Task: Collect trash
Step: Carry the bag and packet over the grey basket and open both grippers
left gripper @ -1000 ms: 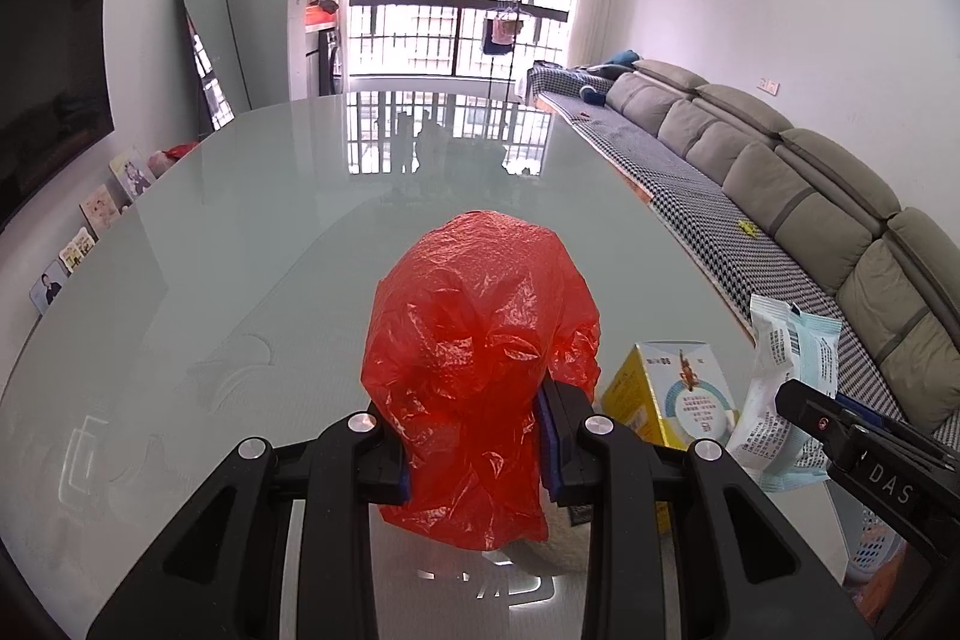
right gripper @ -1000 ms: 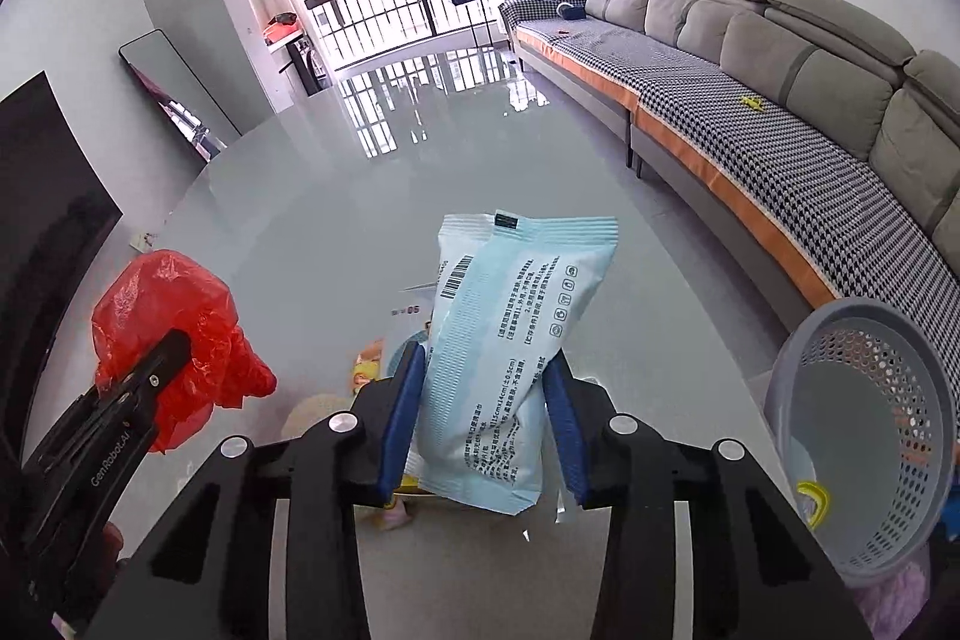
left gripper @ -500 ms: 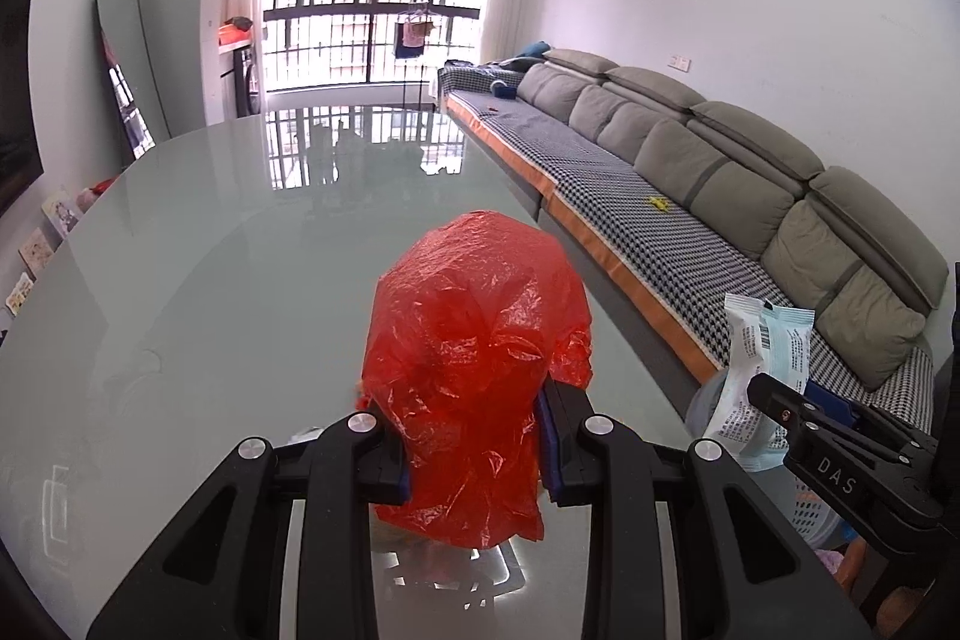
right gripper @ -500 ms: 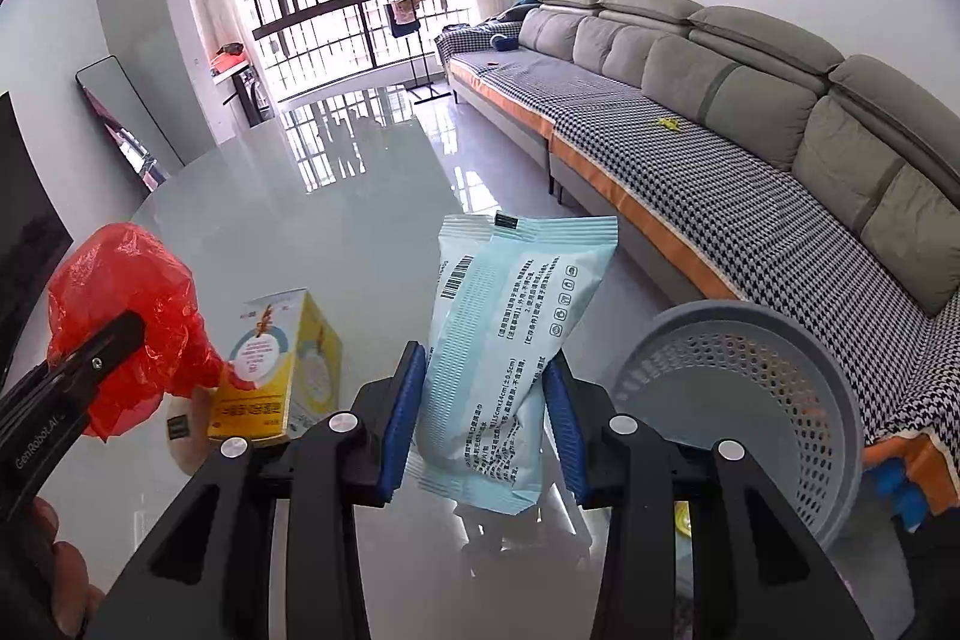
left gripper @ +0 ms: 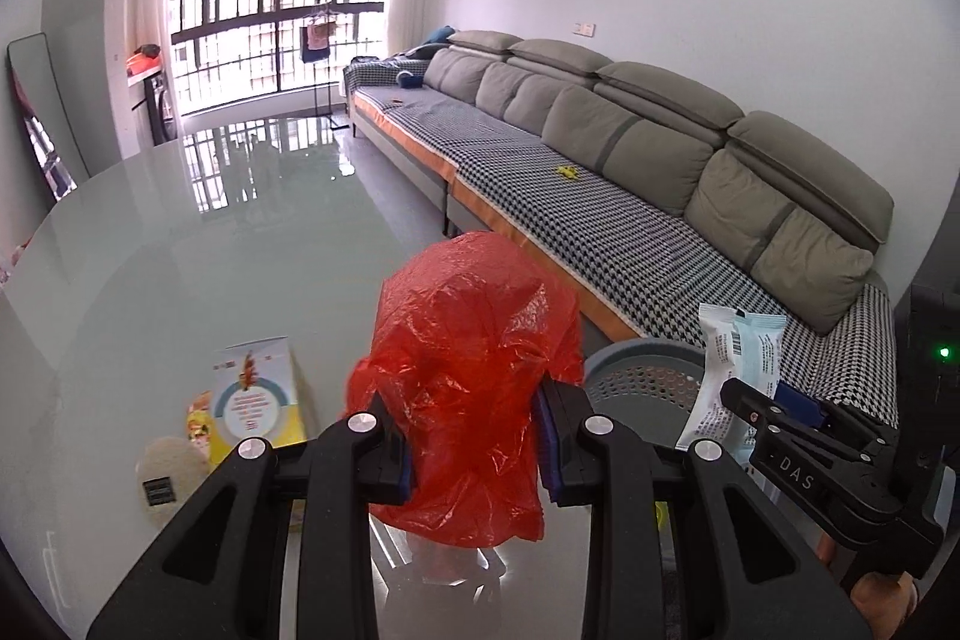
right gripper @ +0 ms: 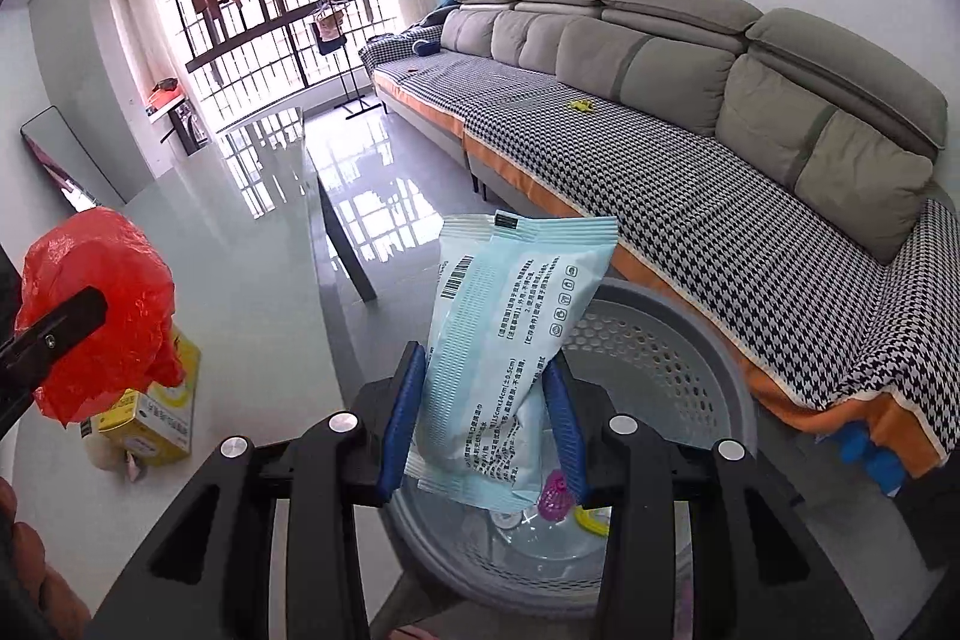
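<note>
While both grippers hang above the near right end of the glass table, each is clenched on one piece of trash: the left gripper pinches a crumpled red plastic bag at its middle, and the right gripper squeezes a pale blue wipes packet across its lower half. The packet hangs right over the grey perforated wastebasket, which stands off the table's right edge, by the sofa, and already holds a few small scraps. The bag looks feather-light, limp and slick, so a pinch through the bunched folds seems the surest hold; a grip on a loose flap would likely slip. The packet seems soft, flat and nearly empty, bending where the pads press, so a hold across its width suits it. Left on the table are a yellow carton and a beige round pad, near the left gripper.
</note>
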Demonstrator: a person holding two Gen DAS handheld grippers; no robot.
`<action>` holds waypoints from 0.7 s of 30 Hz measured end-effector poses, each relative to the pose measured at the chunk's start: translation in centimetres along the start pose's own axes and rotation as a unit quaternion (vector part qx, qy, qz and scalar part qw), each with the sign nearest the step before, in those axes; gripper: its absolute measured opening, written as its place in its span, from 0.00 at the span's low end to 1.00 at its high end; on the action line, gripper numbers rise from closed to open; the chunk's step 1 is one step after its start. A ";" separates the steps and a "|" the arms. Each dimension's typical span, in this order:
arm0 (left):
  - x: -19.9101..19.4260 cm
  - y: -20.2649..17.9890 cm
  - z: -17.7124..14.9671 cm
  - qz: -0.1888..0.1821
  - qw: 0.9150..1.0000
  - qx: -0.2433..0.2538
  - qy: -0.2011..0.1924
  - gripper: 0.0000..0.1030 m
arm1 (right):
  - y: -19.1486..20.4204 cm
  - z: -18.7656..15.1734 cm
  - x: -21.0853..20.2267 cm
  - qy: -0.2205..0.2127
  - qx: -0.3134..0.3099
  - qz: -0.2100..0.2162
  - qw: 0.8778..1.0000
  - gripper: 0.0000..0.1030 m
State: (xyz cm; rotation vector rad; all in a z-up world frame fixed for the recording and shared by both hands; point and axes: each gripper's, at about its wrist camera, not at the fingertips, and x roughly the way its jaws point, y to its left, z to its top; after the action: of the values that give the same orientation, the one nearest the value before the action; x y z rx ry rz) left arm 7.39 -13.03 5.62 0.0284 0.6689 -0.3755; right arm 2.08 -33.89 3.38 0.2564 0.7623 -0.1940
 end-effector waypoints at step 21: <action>9.5 -12.3 -2.9 -0.083 0.991 0.050 0.092 0.29 | -9.2 -1.8 4.4 0.045 0.015 -0.031 0.998 0.38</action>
State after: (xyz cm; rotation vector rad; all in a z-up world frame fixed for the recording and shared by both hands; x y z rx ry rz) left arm 8.24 -27.20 -1.28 0.1043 0.8363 -0.5722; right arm 1.60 -42.46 -2.38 0.2722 0.8571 -0.2542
